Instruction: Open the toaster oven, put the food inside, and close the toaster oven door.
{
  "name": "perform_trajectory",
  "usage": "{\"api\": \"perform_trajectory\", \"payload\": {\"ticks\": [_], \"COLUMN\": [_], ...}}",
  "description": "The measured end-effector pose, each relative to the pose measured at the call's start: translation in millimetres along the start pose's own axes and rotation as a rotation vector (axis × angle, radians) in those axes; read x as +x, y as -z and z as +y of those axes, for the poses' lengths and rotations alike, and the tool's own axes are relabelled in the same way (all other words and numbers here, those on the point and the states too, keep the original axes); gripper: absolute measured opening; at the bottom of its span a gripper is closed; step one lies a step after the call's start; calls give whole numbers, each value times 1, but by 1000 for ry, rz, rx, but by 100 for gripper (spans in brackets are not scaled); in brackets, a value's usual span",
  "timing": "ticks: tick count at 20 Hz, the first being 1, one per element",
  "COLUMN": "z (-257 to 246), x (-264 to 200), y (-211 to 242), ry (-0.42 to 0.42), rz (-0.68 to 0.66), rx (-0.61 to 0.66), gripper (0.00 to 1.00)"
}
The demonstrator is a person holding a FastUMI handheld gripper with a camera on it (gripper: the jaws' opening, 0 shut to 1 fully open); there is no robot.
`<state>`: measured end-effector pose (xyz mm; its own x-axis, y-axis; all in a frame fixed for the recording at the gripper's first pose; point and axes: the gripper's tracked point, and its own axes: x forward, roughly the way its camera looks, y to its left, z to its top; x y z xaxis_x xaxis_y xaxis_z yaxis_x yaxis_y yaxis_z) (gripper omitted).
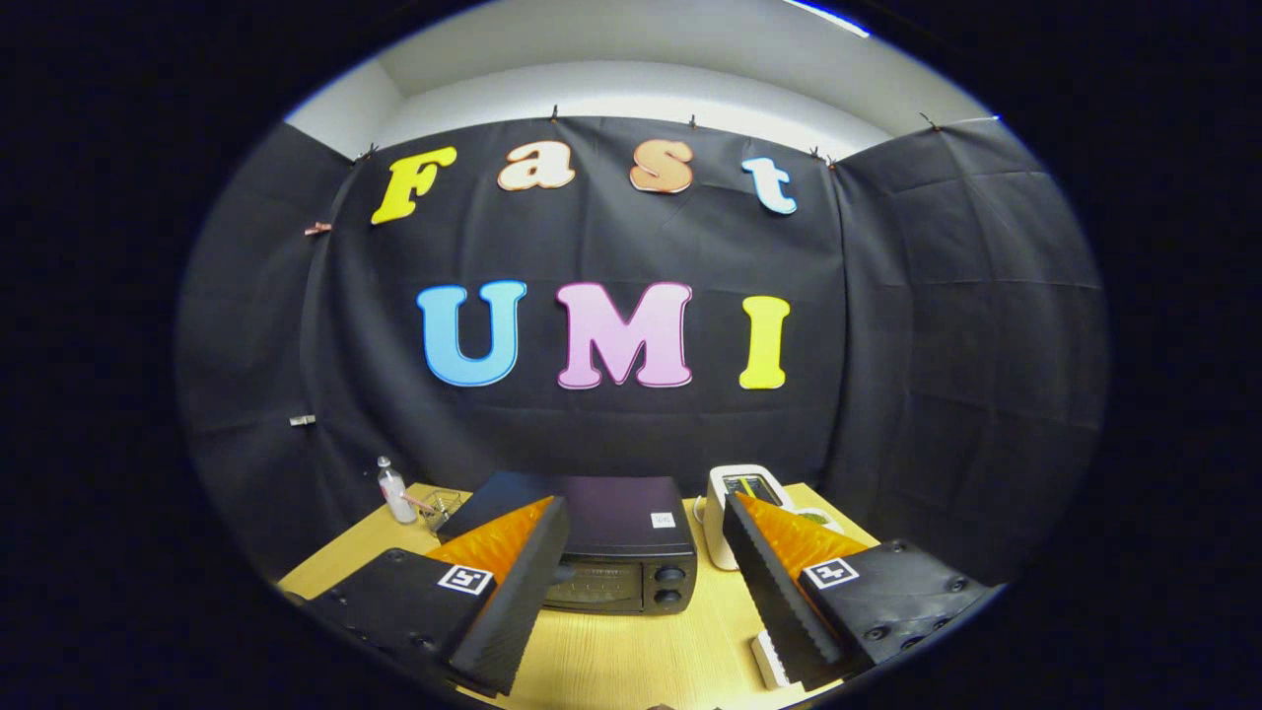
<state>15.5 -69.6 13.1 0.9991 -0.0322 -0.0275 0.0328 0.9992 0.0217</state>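
The tool (636, 602) is hovering above the wooden bench (631, 661) in the lower middle of the frame, its two fingers standing wide apart and gripping nothing, pointing level toward the back wall. The toaster oven (616, 547) is sitting low in the frame, just ahead of the fingers and seen through the gap between them, its door closed and two knobs (669, 585) showing at the right of its front. It is looking like a stiff, boxy metal appliance, probably heavy enough to stay put, though a light one could slide when the door is pulled; the handle along the door's top edge is the likely place to hook, but the left finger is hiding part of it. A white appliance (741, 498) is standing just right of the oven, and a small bottle (396, 490) and a wire basket (441, 506) are sitting to its left. Which item is the food I cannot tell.
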Motion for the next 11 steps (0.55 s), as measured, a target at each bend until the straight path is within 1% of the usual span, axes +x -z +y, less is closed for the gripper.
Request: {"api": "perform_trajectory", "payload": {"ticks": [4, 11], "z": [6, 28], "x": [-4, 5], "y": [-12, -24], "ry": [-33, -82], "rz": [-1, -14], "rx": [-28, -12], "gripper": [98, 98]}}
